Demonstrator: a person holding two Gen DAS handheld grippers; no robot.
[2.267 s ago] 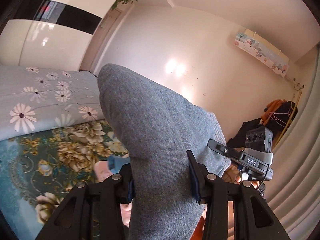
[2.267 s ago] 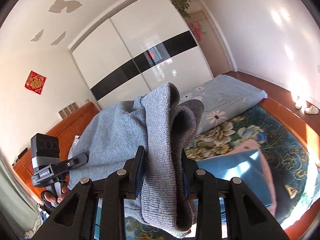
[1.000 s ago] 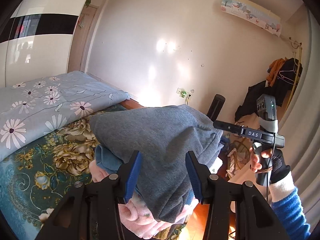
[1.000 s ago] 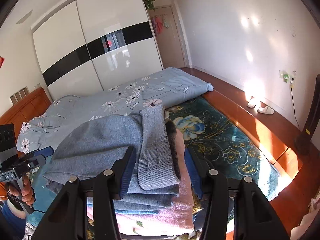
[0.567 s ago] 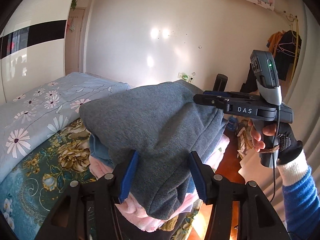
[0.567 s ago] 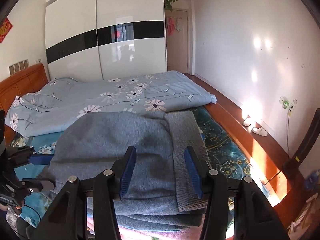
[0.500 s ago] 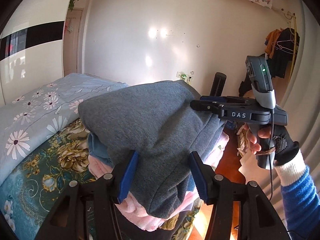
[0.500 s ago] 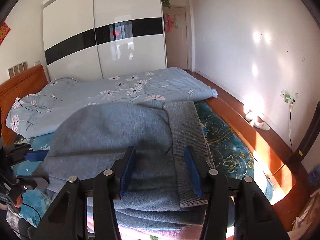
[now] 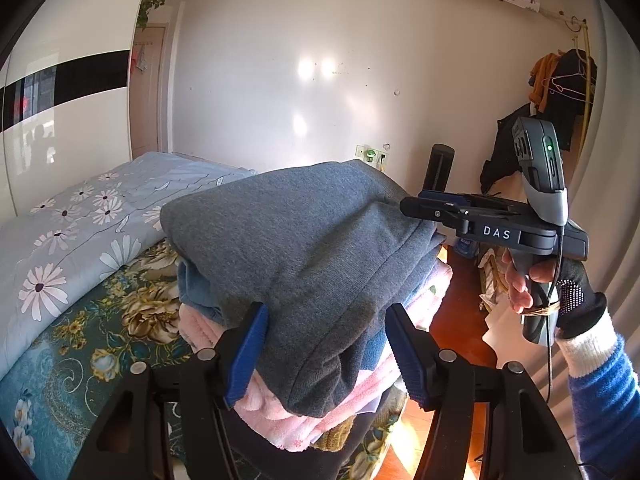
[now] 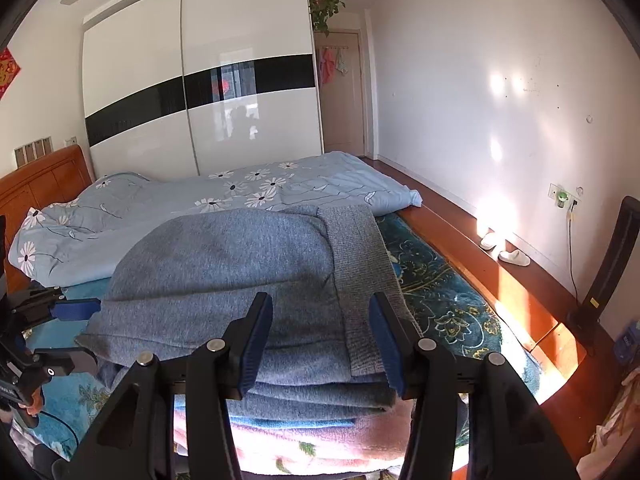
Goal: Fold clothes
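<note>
Both grippers have let go since a couple of seconds back: the grey sweater (image 10: 240, 280) was pinched up in the air between each pair of jaws, and now it lies folded flat on top of the clothes stack (image 10: 304, 428), on the bed. So the fold itself looks done and this is the release and back-off bit.

From the right gripper (image 10: 320, 340), the sweater sits straight ahead of the jaws and a little below them, ribbed hem (image 10: 360, 280) running along its right side. Those jaws stand wide, blue pads on either side of the near edge, and I can't say they touch the cloth.

From the left gripper (image 9: 328, 352), the same sweater fills the space ahead of the jaws, one corner drooping down between them over the pink towel (image 9: 280, 420) layer. Jaws are wide here too, though the left pad may be brushing the fabric, hard to tell.

Outward from there: the floral quilt (image 10: 260, 188) is bunched well beyond the stack, the patterned bedspread (image 10: 440, 300) is spread under it, and white slippers (image 10: 504, 250) sit off to the right on the floor.

My guess is this sweater is finished, but that overhanging corner could slide if bumped.
</note>
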